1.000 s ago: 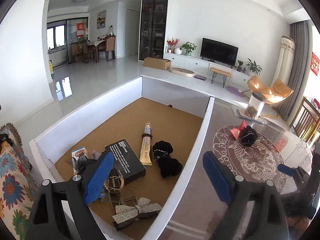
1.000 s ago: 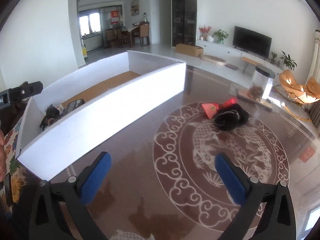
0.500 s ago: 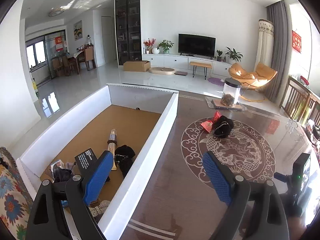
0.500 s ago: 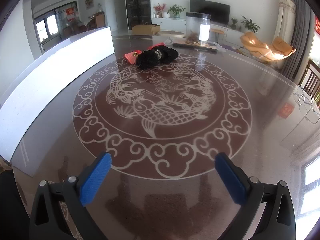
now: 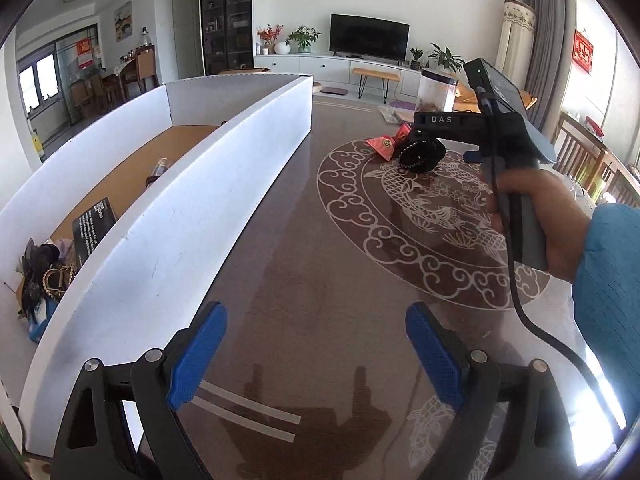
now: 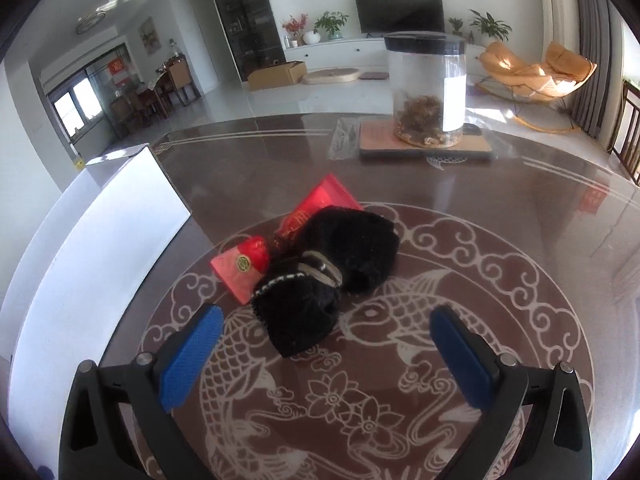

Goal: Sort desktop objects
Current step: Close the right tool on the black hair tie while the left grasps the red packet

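The black fluffy bow [image 6: 324, 280] lies on the dragon pattern of the table [image 6: 500, 216], straight ahead of the right gripper [image 6: 324, 354], its near end between the wide-open, empty fingers. Its long axis runs slanted, from near-left to far-right. Two red packets [image 6: 240, 270] touch the bow on its far-left side. The left gripper [image 5: 316, 354], also wide open and empty, is well apart from the bow, beside the white box [image 5: 168, 236], so the right hand is nearer. Only the left view shows the things already inside the box and the person's hand [image 5: 536, 216] on the right gripper's handle.
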`<state>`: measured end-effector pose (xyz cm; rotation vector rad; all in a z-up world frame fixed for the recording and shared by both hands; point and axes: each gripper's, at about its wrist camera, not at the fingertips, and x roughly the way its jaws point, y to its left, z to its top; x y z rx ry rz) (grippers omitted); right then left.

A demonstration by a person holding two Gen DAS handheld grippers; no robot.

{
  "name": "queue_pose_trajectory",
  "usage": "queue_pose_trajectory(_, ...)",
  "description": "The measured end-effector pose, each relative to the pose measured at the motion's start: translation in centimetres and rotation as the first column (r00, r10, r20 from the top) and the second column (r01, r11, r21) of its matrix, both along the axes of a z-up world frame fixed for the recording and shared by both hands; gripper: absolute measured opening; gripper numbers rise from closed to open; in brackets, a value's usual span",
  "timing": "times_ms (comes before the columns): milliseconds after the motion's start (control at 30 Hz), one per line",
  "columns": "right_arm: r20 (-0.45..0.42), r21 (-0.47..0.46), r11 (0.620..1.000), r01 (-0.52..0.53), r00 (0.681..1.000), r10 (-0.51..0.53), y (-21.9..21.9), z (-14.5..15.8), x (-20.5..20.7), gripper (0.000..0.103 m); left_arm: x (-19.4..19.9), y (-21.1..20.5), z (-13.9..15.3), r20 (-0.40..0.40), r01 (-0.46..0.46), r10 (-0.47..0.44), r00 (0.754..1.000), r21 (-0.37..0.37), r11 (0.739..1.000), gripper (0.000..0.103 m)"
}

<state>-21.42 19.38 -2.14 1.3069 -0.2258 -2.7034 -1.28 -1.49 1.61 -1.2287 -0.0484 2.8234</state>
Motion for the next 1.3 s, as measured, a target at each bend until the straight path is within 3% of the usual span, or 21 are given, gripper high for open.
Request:
queue_pose_trajectory(100, 0.074, 0.013, 1.0, -0.008, 0.997, 0.007, -1.3, -1.3, -2.8, 0.1, -0.2, 0.2, 0.0, -0.018, 0.0, 0.0, 1.0, 0.012, 1.0, 0.091)
queue_pose_trajectory(133, 0.086, 0.043, 0.999, -0.011, 0.996, 0.007, -1.7, -1.7, -3.3, 0.092, -0.4, 0.3, -0.3, 0.0, 0.001, -0.001, 1.0, 0.004, 1.0, 0.091)
queue_pose_trajectory(167, 0.089, 0.062, 0.998, -0.022, 0.996, 0.016, -2.0, -1.9, -3.4, 0.066, -0.6, 0.5, -0.5, 0.013, 0.003, -0.003, 1.0, -0.001, 1.0, 0.091)
queue_pose_trajectory(200, 0.071, 0.097, 0.995, -0.025, 0.997, 0.019, -2.3, -1.9, -3.1, 0.054, -0.6, 0.6, -0.6, 0.015, 0.005, -0.005, 1.0, -0.005, 1.0, 0.091)
queue_pose_trajectory(267, 0.051, 0.124, 0.991, -0.046, 0.998, 0.04, -2.4, -2.0, -2.1, 0.043, -0.6, 0.8, -0.6, 0.007, 0.009, -0.009, 1.0, -0.01, 1.0, 0.091)
queue_pose_trajectory(500, 0.02, 0.168, 0.983, -0.07, 0.998, 0.067, 2.5, -2.3, 7.0, 0.043, -0.3, 2.0, -0.8, 0.005, 0.063, -0.063, 0.998, -0.052, 0.997, 0.091)
queue_pose_trajectory(667, 0.007, 0.167, 0.986, 0.019, 1.0, -0.02, 8.4, -2.1, 16.5, 0.044, -0.5, 3.0, -1.3, 0.037, 0.104, -0.101, 0.994, -0.074, 0.992, 0.091)
queue_pose_trajectory(833, 0.001, 0.134, 0.987, 0.091, 0.996, -0.092, 12.1, -1.9, 22.5, 0.047, -0.6, 4.2, -1.9, 0.066, 0.157, -0.152, 0.986, -0.074, 0.985, 0.091)
queue_pose_trajectory(1000, -0.006, 0.108, 0.992, 0.068, 0.998, -0.067, 11.7, -2.0, 24.8, 0.047, -1.8, 5.8, -3.4, 0.134, 0.2, -0.196, 0.971, -0.02, 0.979, 0.091)
queue_pose_trajectory(1167, -0.017, 0.109, 0.994, 0.018, 1.0, -0.016, 10.1, -2.1, 25.0, 0.048, -3.4, 7.3, -4.7, 0.182, 0.239, -0.231, 0.956, -0.023, 0.971, 0.091)
queue_pose_trajectory(1233, -0.018, 0.101, 0.995, 0.008, 1.0, -0.007, 10.1, -2.1, 24.9, 0.048, -4.5, 8.1, -4.9, 0.179, 0.258, -0.243, 0.953, -0.07, 0.964, 0.092)
queue_pose_trajectory(1300, -0.017, 0.099, 0.995, 0.007, 1.0, -0.005, 10.1, -2.1, 24.9, 0.048, -5.9, 8.6, -4.9, 0.179, 0.29, -0.274, 0.945, -0.068, 0.955, 0.093)
